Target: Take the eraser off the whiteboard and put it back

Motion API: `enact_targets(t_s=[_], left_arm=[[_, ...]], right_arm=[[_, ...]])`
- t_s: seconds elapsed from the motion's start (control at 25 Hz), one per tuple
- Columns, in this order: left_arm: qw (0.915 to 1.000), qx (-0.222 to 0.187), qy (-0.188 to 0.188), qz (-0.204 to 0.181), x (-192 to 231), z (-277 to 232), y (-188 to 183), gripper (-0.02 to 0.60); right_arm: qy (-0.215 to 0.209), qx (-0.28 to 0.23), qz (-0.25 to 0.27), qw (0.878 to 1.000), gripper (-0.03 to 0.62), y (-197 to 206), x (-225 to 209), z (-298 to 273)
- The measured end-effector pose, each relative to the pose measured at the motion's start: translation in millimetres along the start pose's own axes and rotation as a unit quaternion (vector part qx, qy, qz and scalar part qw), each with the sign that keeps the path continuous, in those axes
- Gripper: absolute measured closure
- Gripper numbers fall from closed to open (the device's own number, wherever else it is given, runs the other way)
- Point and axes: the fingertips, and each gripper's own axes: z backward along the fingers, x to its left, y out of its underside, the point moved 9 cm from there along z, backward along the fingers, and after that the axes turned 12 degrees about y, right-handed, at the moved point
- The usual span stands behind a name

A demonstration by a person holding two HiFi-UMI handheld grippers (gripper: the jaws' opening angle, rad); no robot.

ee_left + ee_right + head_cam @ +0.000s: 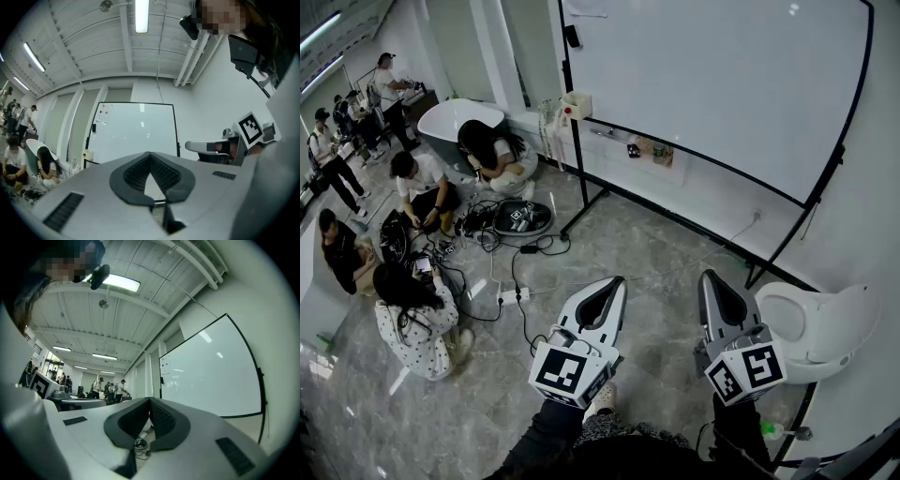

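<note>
A big whiteboard (712, 84) on a black wheeled stand rises ahead of me, a few steps away. A small dark eraser (572, 36) clings to its upper left edge; it is also visible in the left gripper view (93, 127) and the right gripper view (162, 379). My left gripper (617, 281) and right gripper (709, 277) are held side by side in front of me, aimed at the board and well short of it. Both are shut with nothing between the pads, as the left gripper (150, 154) and right gripper (150, 400) views show.
The board's tray (623, 139) carries small items. Several people (417, 187) sit and crouch on the floor at left among cables (502, 272) and a case. A white bathtub (455, 122) stands behind them. A white toilet (816, 323) is at right.
</note>
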Motion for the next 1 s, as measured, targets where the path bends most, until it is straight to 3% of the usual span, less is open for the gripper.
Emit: enact_targets(t_s=[0.16,0.52,1.0], left_arm=[[0.9998,-0.006,0.018,-0.001,47.6,-15.8,4.1,0.58],[0.9999,-0.009,0.002,-0.005,140.8,-21.8,0.0,0.58],[0.9995,-0.017,-0.023,-0.009,213.5,-26.5,-1.4,0.58]], right_arm=[[-0.002,-0.004,-0.004,1.0,0.586,5.5,13.3,-45.4],[-0.004,-0.009,-0.007,1.0,0.586,15.2,46.3,-133.2],[-0.02,-0.013,-0.006,1.0,0.585,24.0,67.6,-204.8]])
